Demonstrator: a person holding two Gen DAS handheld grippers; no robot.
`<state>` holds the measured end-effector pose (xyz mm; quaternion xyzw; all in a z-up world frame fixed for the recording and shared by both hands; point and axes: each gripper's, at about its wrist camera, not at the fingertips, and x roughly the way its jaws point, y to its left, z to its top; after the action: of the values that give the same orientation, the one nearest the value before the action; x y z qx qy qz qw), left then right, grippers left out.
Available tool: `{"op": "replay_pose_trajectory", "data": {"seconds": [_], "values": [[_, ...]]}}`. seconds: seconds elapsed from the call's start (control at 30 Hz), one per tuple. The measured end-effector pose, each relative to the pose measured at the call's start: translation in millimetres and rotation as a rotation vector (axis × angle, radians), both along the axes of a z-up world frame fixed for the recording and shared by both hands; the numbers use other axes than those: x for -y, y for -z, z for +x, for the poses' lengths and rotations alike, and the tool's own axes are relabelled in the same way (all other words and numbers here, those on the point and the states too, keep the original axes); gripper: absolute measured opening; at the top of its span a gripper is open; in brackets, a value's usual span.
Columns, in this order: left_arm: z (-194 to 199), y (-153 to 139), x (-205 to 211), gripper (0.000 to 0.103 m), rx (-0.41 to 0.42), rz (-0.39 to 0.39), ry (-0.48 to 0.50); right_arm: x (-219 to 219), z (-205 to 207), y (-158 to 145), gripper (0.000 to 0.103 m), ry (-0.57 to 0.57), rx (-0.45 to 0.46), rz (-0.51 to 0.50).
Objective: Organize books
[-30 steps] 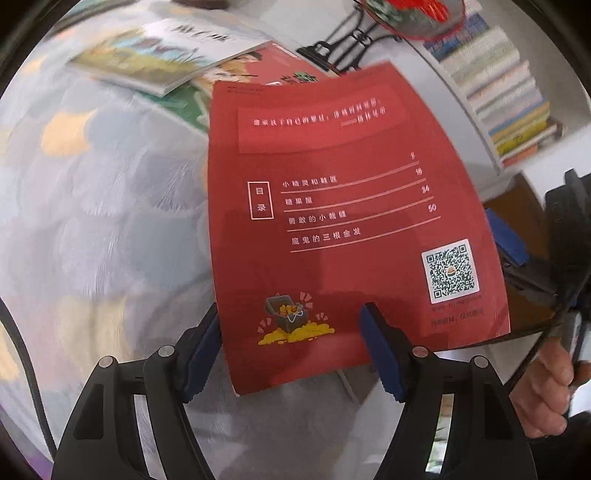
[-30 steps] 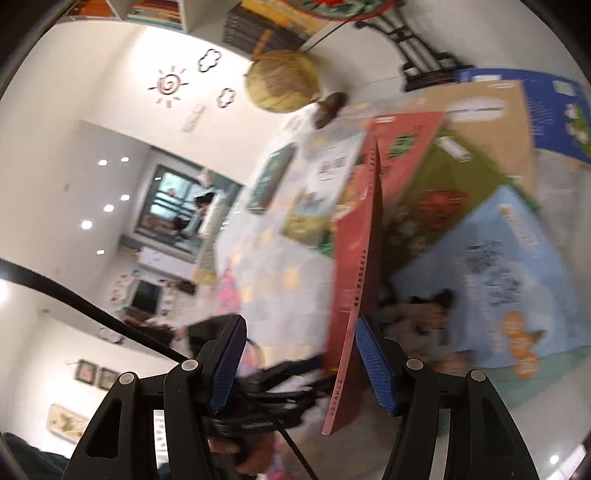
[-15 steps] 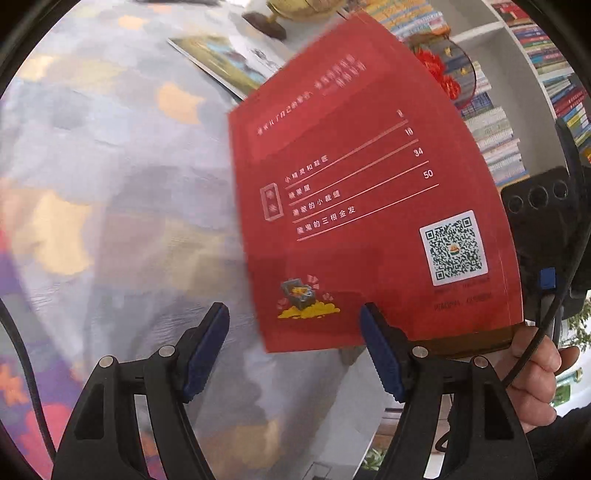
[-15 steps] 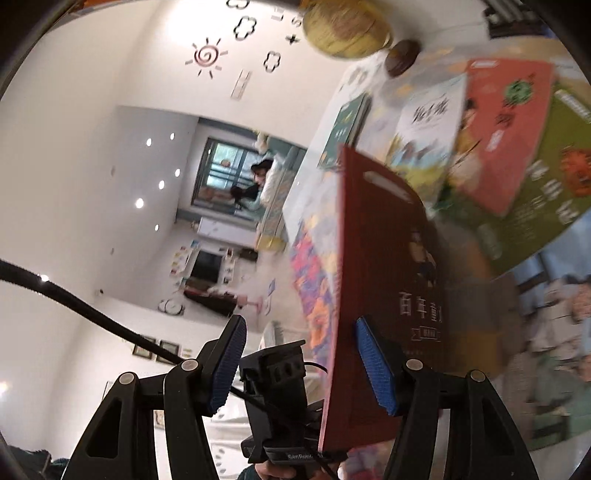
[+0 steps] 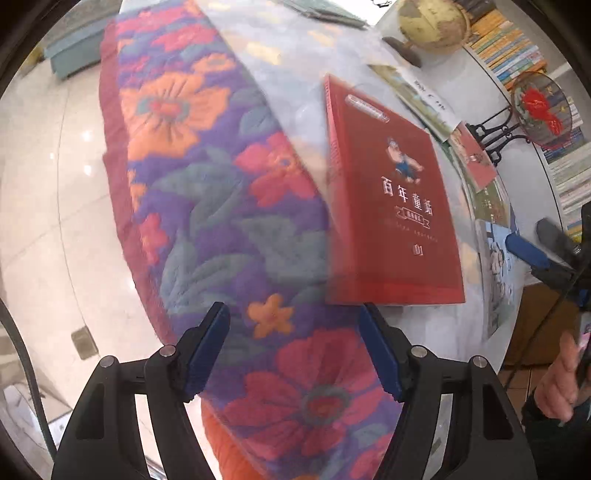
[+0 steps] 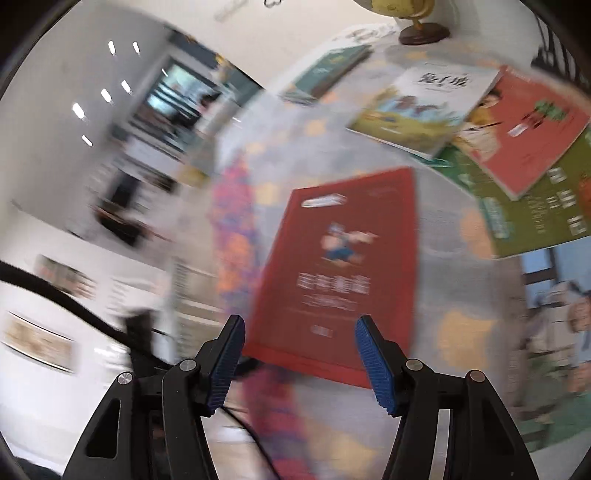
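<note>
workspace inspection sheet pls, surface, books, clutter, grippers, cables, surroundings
surface: table under pale clear cover; floral cloth hangs over its edge.
job's things: red book front cover up near that edge; more books overlap farther back.
clutter: globe and red fan on black stand at the far end.
grippers: left gripper open, nothing between its pads; right gripper open, pads apart, red book's near edge beyond them, grip unclear.
cables: black cable along the right gripper's side.
surroundings: bookshelves, tiled floor.
</note>
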<state>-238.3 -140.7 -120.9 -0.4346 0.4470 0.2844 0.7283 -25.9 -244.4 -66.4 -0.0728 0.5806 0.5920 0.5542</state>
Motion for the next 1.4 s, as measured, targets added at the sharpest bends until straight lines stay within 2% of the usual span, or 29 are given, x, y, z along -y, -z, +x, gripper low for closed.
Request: {"op": "replay_pose_trajectory", "data": {"seconds": [0.07,0.17,0.3,0.37,0.53,0.7,0.9,1.07,1.13,1.2,1.23,1.3,1.33,1.4], "values": [[4.6,-1.0,-2.0,0.070,0.017,-0.010,0.009,1.5,2.2,13.6,0.061,0.008,0.042,-0.023],[14.6,-5.2,-9.5,0.070,0.023,0.003,0.037,11.1,4.0,33.6,0.053,0.023,0.108,-0.075],[28.7,-6.2,-10.4,0.070,0.037,0.016,0.075,7.0,1.3,54.9,0.049,0.013,0.178,-0.137],[39.6,-6.1,-15.3,0.070,0.048,0.019,0.097,5.3,3.5,61.6,0.049,0.023,0.152,-0.136],[58.0,1.6,-22.8,0.070,0.047,0.032,0.124,3.0,4.9,62.1,0.049,0.059,0.160,-0.140],[52.2,1.2,-21.4,0.070,0.073,0.026,0.114,7.6,8.3,61.3,0.051,0.081,0.133,-0.111],[48.5,2.8,-9.9,0.070,0.062,0.024,0.122,22.0,7.1,59.8,0.050,0.046,0.110,-0.115],[47.9,0.7,-2.2,0.070,0.085,0.012,0.117,33.6,-9.5,59.6,0.051,-0.024,0.141,-0.103],[46.9,-5.9,0.6,0.070,0.099,0.030,0.107,32.3,-11.3,60.2,0.050,-0.017,0.130,-0.101],[39.7,-24.4,4.5,0.070,0.194,0.044,0.103,34.4,-4.3,62.8,0.050,0.003,0.077,-0.090],[34.7,-37.5,6.3,0.070,0.276,0.035,0.101,37.7,1.1,65.4,0.050,0.016,0.034,-0.077],[29.7,-51.4,8.5,0.070,0.377,0.014,0.100,43.6,14.0,72.4,0.050,0.044,-0.069,-0.053],[29.1,-55.5,9.0,0.070,0.405,0.012,0.099,46.5,20.5,76.2,0.050,0.057,-0.119,-0.043],[33.0,-52.2,8.9,0.070,0.391,0.019,0.092,50.8,30.1,83.5,0.050,0.085,-0.208,-0.028]]}}
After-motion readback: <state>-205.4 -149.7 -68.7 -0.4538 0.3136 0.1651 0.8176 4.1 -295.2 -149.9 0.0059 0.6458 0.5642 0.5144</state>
